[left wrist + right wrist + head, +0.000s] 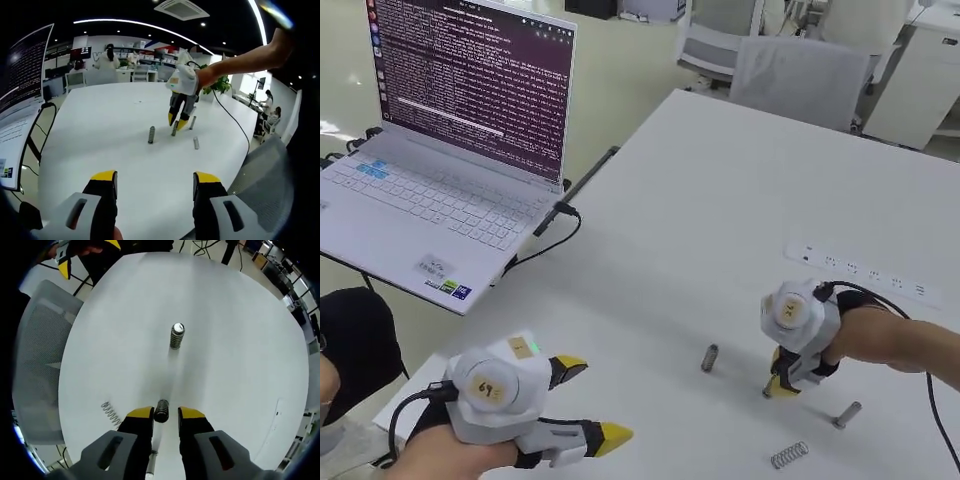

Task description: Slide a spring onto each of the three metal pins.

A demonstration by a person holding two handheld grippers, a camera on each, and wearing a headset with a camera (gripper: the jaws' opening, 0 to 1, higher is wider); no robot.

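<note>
Nearest you, your left gripper [592,399] hangs over the near-left corner of the white table [720,200]. Its jaws are spread wide with nothing between them; in the left gripper view [155,179] there is bare tabletop in the gap.

Further right along the near edge, a loose spring [789,455] lies on its side. Just past it a bare pin [847,414] lies flat on the table, apart from the spring.

Then comes your right gripper [780,386], pointing down at the table. In the right gripper view its jaws [166,414] stand only narrowly apart, either side of an upright spring [161,411]. One yellow tip sits against the coil while a sliver of table shows at the other, so it brackets the spring rather than clamps it. Whether a pin stands inside that coil, you cannot tell from here.

To the left of that gripper and clear of it stands a sprung pin [710,357], upright, its metal head showing above the coil in the right gripper view [176,336].

Farther off, an open laptop [450,150] sits to the left of the table, a black cable [555,235] running from it onto the tabletop. A white power strip [865,270] lies toward the right edge, and a grey chair [800,75] stands behind the far side.
</note>
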